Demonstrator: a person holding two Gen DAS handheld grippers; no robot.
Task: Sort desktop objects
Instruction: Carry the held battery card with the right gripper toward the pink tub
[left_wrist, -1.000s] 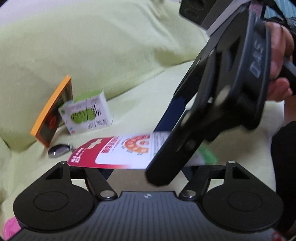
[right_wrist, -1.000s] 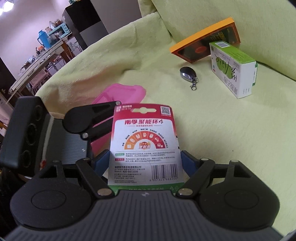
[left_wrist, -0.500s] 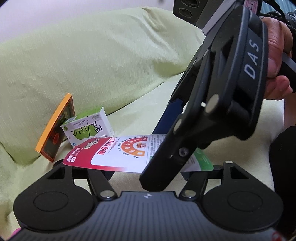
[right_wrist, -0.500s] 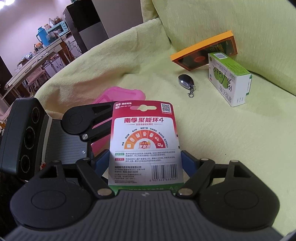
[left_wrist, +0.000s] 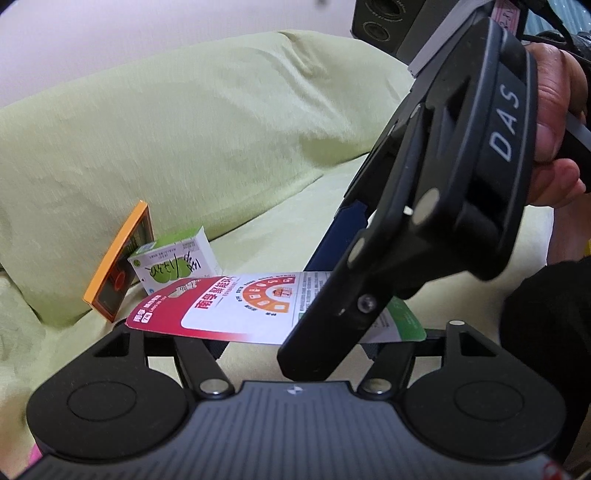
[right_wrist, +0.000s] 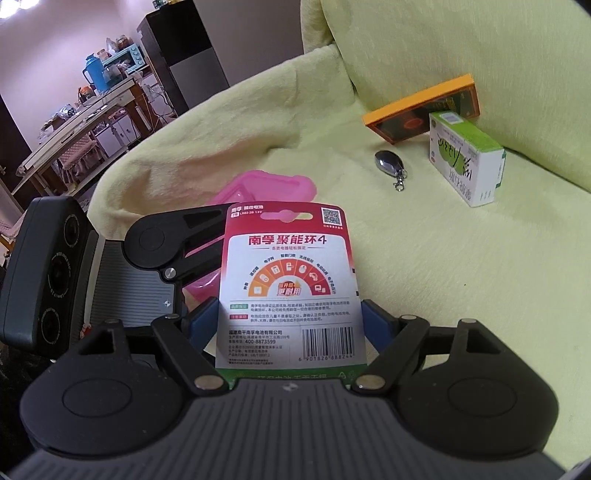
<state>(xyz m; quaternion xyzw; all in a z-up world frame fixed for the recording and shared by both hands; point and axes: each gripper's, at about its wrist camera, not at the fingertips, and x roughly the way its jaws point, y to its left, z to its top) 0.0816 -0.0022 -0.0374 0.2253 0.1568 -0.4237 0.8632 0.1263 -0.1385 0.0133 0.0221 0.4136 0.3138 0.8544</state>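
**Battery card held between two claws, placement still ahead**

The right gripper (right_wrist: 291, 325) is clamped on the lower part of a battery blister card (right_wrist: 290, 284), its blue-padded fingers (right_wrist: 201, 319) pressing the card's two long edges near the barcode. In the right wrist view the card stands upright in the centre of the frame, printed back facing the camera. The left gripper (left_wrist: 295, 339) sits just below the same card (left_wrist: 236, 306), which crosses the middle of the left wrist view almost flat; whether those jaws are closed on it or merely standing open under it cannot be told, as the card and the other tool hide the fingertips. A hand (left_wrist: 557, 122) at the upper right of that view grips the right tool's handle.

The step looks like a carry, or perhaps a handover, of the card; the next move calls for choosing a spot among the sorted items and releasing it flat without bending it.

The card is thin, stiff, glossy printed board, red at the top and green at the foot. Behind it lies a soft-looking pink tray (right_wrist: 269, 188). At the upper right of the right wrist view are a smooth metallic key fob (right_wrist: 388, 162) with a clip, a green-and-white carton (right_wrist: 467, 162) and an orange-edged flat box (right_wrist: 421, 110) leaning against the cushion. All rest on a fuzzy pale-green sofa cover (right_wrist: 443, 295).
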